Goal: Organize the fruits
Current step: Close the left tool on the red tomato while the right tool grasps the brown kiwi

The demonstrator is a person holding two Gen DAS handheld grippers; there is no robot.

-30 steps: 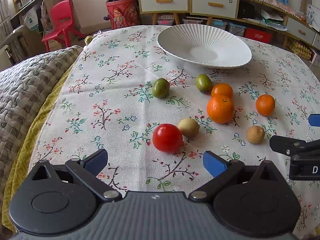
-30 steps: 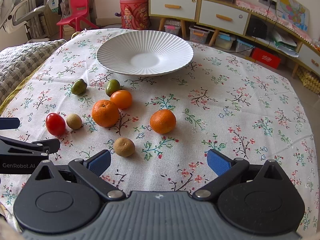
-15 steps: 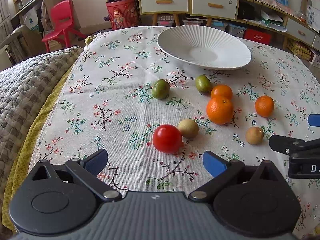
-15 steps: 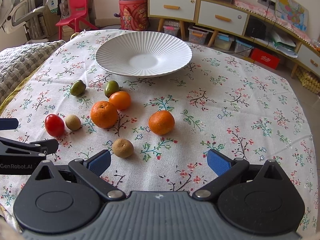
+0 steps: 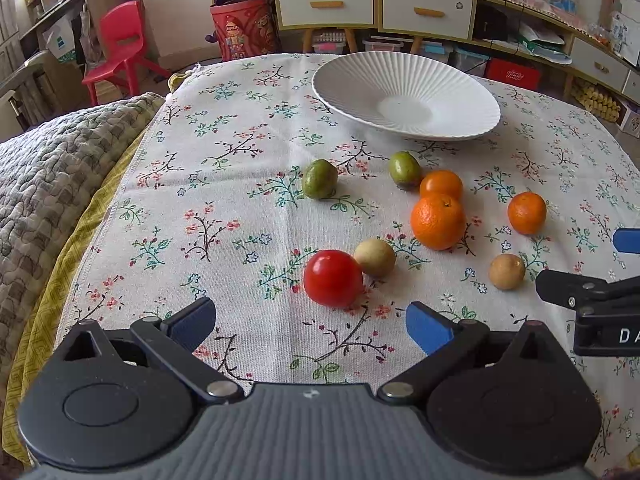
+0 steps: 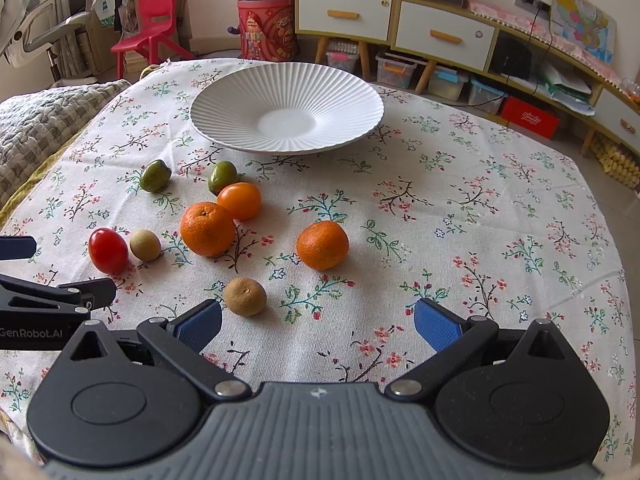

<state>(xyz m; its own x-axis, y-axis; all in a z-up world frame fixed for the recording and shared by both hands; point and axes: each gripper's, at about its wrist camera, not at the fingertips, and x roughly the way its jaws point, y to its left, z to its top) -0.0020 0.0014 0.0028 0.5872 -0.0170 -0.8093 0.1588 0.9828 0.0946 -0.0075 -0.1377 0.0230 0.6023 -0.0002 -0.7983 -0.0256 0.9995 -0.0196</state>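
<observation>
Several fruits lie on the floral tablecloth in front of a white ribbed plate (image 5: 404, 96) (image 6: 288, 108). A red tomato (image 5: 333, 278) (image 6: 108, 250) lies next to a pale brown fruit (image 5: 375, 257) (image 6: 145, 245). Two green fruits (image 5: 319, 179) (image 6: 155, 176), three oranges (image 5: 438, 221) (image 6: 208, 228) (image 6: 322, 245) and another brown fruit (image 5: 507, 271) (image 6: 245, 296) lie around. My left gripper (image 5: 310, 326) is open and empty, just short of the tomato. My right gripper (image 6: 318, 326) is open and empty, near the brown fruit.
A grey quilted blanket (image 5: 48, 176) covers the left side beyond the cloth edge. Behind the table stand a drawer cabinet (image 6: 392, 20), a red chair (image 5: 118, 40) and a red drum (image 5: 244, 28). The right gripper shows at the right of the left wrist view (image 5: 592, 300).
Both grippers have drifted slightly forward and lower toward the fruit. The fruit and plate have not moved. Both stay open.
</observation>
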